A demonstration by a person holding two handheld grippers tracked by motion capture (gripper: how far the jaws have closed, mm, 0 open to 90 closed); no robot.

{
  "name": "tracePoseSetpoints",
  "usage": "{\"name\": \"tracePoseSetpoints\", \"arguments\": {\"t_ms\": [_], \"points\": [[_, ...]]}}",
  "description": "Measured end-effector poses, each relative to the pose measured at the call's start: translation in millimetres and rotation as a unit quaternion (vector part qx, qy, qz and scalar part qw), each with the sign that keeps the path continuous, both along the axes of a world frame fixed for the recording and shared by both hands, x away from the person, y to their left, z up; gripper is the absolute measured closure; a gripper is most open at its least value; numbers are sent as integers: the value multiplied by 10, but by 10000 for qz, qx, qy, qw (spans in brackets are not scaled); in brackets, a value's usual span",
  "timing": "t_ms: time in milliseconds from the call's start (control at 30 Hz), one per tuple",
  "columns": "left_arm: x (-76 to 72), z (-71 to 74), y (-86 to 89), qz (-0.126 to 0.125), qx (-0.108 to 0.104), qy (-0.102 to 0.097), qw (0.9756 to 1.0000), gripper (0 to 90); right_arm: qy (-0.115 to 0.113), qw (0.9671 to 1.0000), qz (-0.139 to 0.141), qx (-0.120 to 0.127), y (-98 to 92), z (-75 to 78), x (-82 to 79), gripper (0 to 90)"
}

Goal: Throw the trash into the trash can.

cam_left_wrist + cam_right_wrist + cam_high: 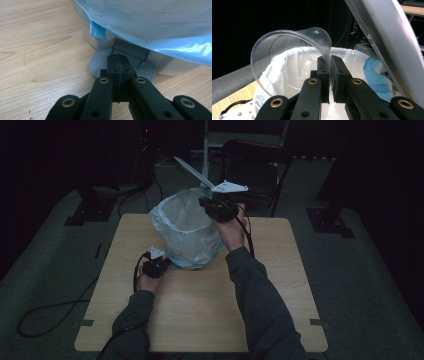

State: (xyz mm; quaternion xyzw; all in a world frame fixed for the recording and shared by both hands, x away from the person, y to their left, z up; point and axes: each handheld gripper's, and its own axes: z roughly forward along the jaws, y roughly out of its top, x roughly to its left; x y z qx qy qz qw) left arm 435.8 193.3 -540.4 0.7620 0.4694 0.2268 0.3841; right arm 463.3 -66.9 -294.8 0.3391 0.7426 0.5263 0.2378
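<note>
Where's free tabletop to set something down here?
Bare wood runs along the near edge of the table between the two sleeves, and down the right side beyond the right forearm. Crowded: the far left-centre, where the bin, left gripper and right gripper sit.

Open bin mouth (294, 67) free below the cup (289, 50), raised lid (387, 42) walling one side, bare table (200, 310) nearer the person

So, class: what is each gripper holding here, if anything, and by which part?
The right gripper pinches a clear plastic cup by its rim over the lined bin. The left gripper is shut, holding nothing, its tips on the bin's pedal.
</note>
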Motion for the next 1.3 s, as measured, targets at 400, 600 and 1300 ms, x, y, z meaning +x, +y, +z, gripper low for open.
{"name": "tracePoseSetpoints", "arguments": {"t_ms": [400,600,1300], "points": [[-2,-1,-4,9,6,-12,10000,900,1,10000,-46,-27,53,15,42,856],[-2,-1,-3,9,4,-10,10000,900,-81,9998,87,-185,105,-1,27,617],[-1,-1,-2,9,-1,-6,10000,900,-288,9979,347,-459,-145,-204,-368,558]]}}
